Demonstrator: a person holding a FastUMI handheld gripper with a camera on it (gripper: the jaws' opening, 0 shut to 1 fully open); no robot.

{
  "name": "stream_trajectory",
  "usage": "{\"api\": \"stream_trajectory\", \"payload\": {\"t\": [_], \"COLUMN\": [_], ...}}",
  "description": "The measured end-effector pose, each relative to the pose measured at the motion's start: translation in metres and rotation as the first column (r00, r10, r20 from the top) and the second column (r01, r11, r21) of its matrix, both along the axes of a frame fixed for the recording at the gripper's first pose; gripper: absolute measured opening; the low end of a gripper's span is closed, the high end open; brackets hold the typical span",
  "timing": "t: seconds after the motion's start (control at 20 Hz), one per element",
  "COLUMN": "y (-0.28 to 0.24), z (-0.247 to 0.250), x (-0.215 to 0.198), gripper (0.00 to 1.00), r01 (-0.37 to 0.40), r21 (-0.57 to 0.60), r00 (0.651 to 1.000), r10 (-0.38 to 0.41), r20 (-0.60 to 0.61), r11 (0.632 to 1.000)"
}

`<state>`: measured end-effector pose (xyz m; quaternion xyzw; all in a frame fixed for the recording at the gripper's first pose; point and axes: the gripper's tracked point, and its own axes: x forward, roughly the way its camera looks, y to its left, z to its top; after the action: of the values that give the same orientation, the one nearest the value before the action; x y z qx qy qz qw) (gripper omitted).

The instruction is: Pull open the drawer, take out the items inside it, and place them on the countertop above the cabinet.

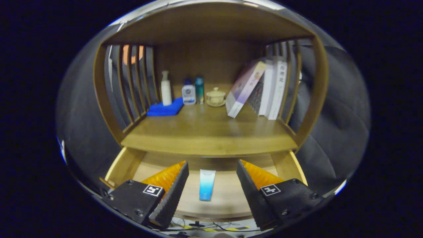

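Note:
The wooden drawer (124,163) stands pulled out below the cabinet's countertop (211,137). On the drawer's floor lies a blue-and-white tube (207,185), lengthwise, cap end away from me. My gripper (211,172) is open above the drawer, and the tube shows in the gap between the two fingers, lower down. Neither finger touches the tube.
On the countertop stand a white pump bottle (166,88) on a blue cloth (165,109), two small bottles (193,91), a lidded cup (215,97), and leaning books (261,89) at the right. Slatted sides (132,86) and a top board enclose the shelf. Cables (205,226) lie on the floor below.

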<state>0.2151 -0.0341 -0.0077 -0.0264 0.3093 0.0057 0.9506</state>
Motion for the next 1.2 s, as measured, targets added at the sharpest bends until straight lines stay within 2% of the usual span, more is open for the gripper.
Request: {"api": "stream_trajectory", "payload": {"t": [0.1, 0.25, 0.35, 0.45, 0.6, 0.85, 1.0, 1.2], "y": [0.003, 0.008, 0.009, 0.017, 0.015, 0.009, 0.011, 0.006], "z": [-0.017, -0.052, -0.073, -0.091, -0.114, -0.134, -0.147, -0.159], "x": [0.015, 0.027, 0.026, 0.024, 0.015, 0.016, 0.014, 0.011], "gripper": [0.93, 0.93, 0.93, 0.93, 0.91, 0.88, 0.81, 0.68], "r01": [0.002, 0.023, 0.031, 0.04, 0.085, 0.126, 0.153, 0.143], "r21": [-0.019, -0.014, -0.034, -0.004, 0.016, 0.002, 0.014, -0.047], "r00": [0.994, 0.966, 0.935, 0.901, 0.841, 0.781, 0.747, 0.732], "r10": [-0.004, -0.026, -0.041, -0.037, -0.063, -0.098, -0.107, -0.137], "r20": [-0.107, -0.258, -0.353, -0.431, -0.538, -0.617, -0.656, -0.668], "r11": [1.0, 1.0, 0.999, 0.999, 0.996, 0.992, 0.988, 0.989]}}
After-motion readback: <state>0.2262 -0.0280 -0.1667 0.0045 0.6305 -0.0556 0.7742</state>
